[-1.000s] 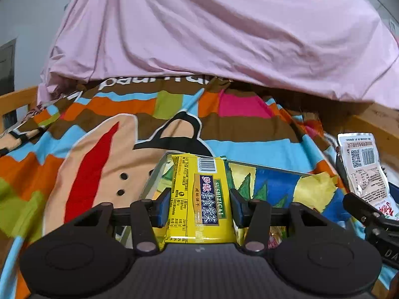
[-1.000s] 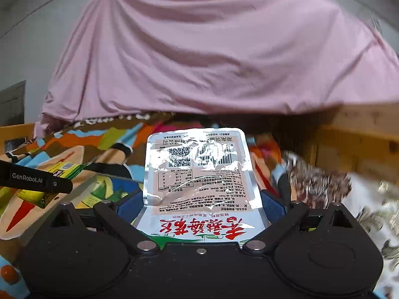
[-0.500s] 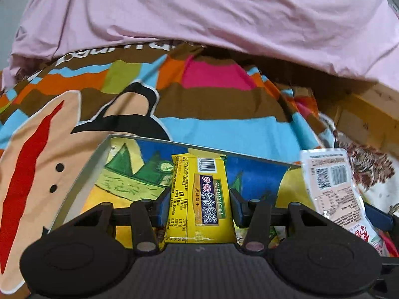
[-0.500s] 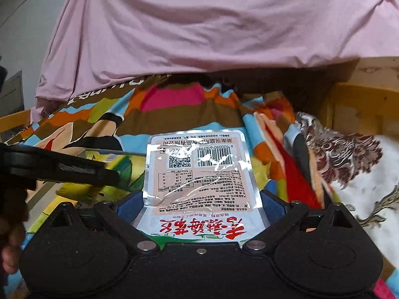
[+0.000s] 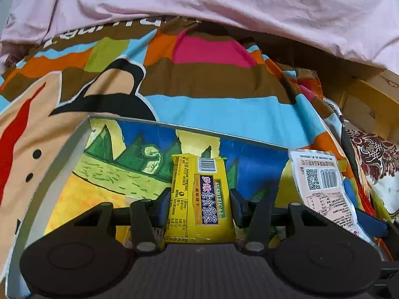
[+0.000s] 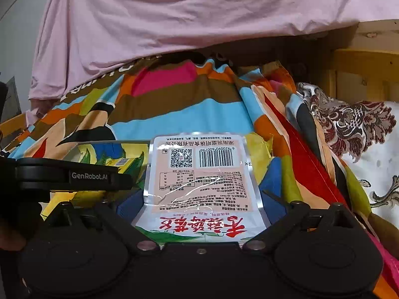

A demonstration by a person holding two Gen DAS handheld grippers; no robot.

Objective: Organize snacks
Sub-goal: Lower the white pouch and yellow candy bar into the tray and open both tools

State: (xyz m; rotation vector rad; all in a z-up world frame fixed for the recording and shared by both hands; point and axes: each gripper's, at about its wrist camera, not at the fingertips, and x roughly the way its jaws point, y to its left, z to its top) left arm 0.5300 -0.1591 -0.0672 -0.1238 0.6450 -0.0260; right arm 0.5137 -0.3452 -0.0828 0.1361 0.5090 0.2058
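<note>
The left claw (image 5: 199,199) is closed on a yellow snack pack (image 5: 198,196), with its two blue pads pressing the long sides of the pack. The right claw (image 6: 199,199) is closed on a bigger silver and pink snack pouch (image 6: 199,174), which stands out in front of it with the barcode end far from the camera. Both packs hang above a shallow tray (image 5: 82,134) that has a painted picture of green hills and blue sky on its bottom. The tray lies on a bed covered with a colourful striped blanket (image 5: 212,109), and a pink sheet (image 5: 224,5) hangs behind. In the left view the pouch is at the right side, near the right end of the tray; in the right view the left claw's arm is just beside the pouch.

I judge that the step in hand is to bring both packs down into the tray. Some things could go wrong here. The two claws are near each other, so they may knock together if both go down at the same place. The pouch is soft and shiny and is held only at its lower part, so it may bend or slip out early. It also seems close to the tray's right edge, so on release it could fall on the blanket outside. The bed is soft, so a push on the rim may tilt the tray.
</note>
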